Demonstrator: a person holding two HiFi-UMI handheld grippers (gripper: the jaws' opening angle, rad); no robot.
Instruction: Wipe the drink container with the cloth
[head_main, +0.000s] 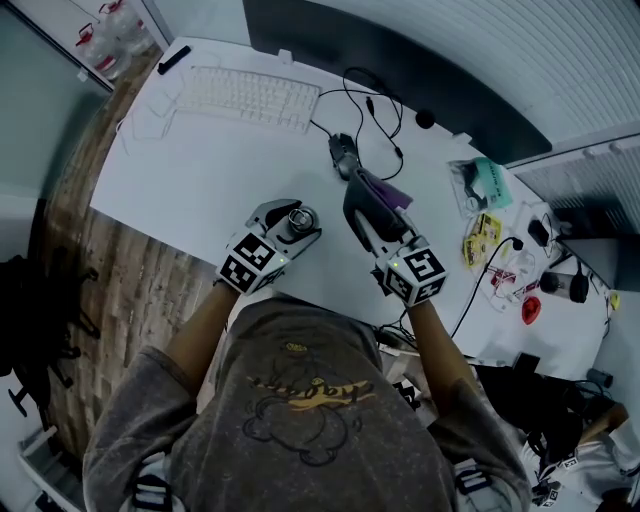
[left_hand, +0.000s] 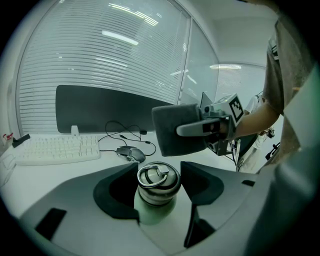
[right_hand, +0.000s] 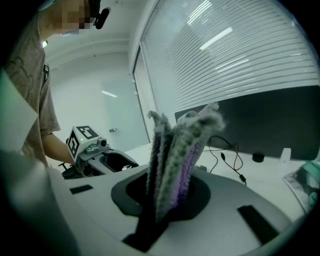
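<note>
The drink container (head_main: 300, 220) is a pale green bottle (left_hand: 156, 200) with a metal ring cap, standing upright on the white desk (head_main: 200, 170). My left gripper (head_main: 296, 226) has its jaws around the bottle's neck, and in the left gripper view (left_hand: 159, 186) both dark pads touch it. My right gripper (head_main: 366, 200) hovers just right of the bottle, shut on a fuzzy grey-and-purple cloth (head_main: 386, 190). In the right gripper view that cloth (right_hand: 177, 155) stands up between the jaws, with the left gripper (right_hand: 102, 157) beyond it at left.
A white keyboard (head_main: 245, 95) lies at the desk's far side, with a dark mouse (head_main: 343, 155) and black cables (head_main: 375, 110) right of it. Small packets and gadgets (head_main: 485, 215) crowd the desk's right end. A dark panel (left_hand: 100, 107) backs the desk.
</note>
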